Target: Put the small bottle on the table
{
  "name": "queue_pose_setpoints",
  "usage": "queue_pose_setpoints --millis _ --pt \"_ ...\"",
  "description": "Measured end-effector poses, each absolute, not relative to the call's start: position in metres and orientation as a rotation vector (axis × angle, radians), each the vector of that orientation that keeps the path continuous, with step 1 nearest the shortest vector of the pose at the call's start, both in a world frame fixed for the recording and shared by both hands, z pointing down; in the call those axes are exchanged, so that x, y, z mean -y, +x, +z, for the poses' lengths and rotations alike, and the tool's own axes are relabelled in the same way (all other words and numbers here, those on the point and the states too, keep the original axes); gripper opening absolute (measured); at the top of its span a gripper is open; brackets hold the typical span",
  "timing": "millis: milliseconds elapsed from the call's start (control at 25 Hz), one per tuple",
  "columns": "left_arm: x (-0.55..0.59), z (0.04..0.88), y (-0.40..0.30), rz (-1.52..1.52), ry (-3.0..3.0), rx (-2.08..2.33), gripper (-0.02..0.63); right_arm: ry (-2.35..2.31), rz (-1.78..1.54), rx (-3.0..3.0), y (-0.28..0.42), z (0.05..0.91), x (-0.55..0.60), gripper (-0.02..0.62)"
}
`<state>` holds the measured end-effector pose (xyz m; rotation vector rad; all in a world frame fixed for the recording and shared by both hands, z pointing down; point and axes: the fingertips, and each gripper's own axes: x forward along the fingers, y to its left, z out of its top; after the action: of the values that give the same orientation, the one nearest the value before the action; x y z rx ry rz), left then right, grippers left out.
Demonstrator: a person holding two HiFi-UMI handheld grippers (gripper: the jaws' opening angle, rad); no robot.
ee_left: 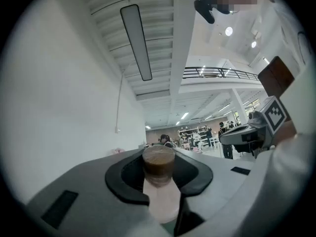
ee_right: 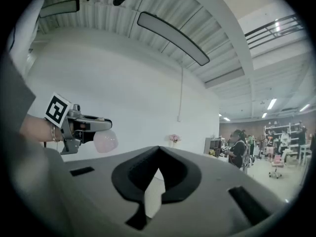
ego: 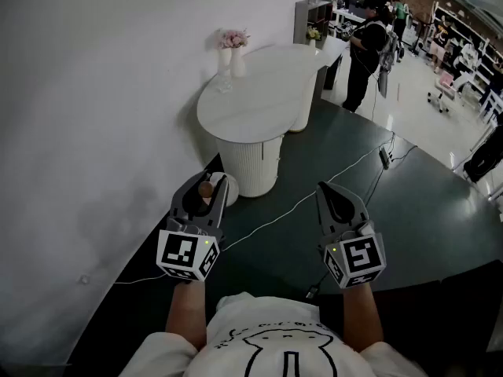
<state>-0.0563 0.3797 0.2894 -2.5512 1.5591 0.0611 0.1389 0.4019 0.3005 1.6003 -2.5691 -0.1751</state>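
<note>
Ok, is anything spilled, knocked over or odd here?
Nothing is spilled or toppled. The flower vase stands upright on the white table. Only a loose white cable trails across the dark floor.

Vase w/ flowers (ego: 236, 60) (white floor cable (ego: 271, 219))

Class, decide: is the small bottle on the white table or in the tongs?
In the left tongs: jaws pinch the small bottle, stopper up, well short of the white table.
</note>
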Motion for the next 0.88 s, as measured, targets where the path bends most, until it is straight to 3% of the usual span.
queue_pose_setpoints --millis 360,880 --pt "-0.356 0.293 -0.043 0.047 -2.555 -1.548 0.117 1.590 -0.146 2.574 0.148 0.307 -0.377 -0.008" --pt "-0.222 0.295 -0.088 0.030 -2.540 -1.581 0.117 1.582 -0.148 2.557 0.110 0.303 -0.240 -0.006"
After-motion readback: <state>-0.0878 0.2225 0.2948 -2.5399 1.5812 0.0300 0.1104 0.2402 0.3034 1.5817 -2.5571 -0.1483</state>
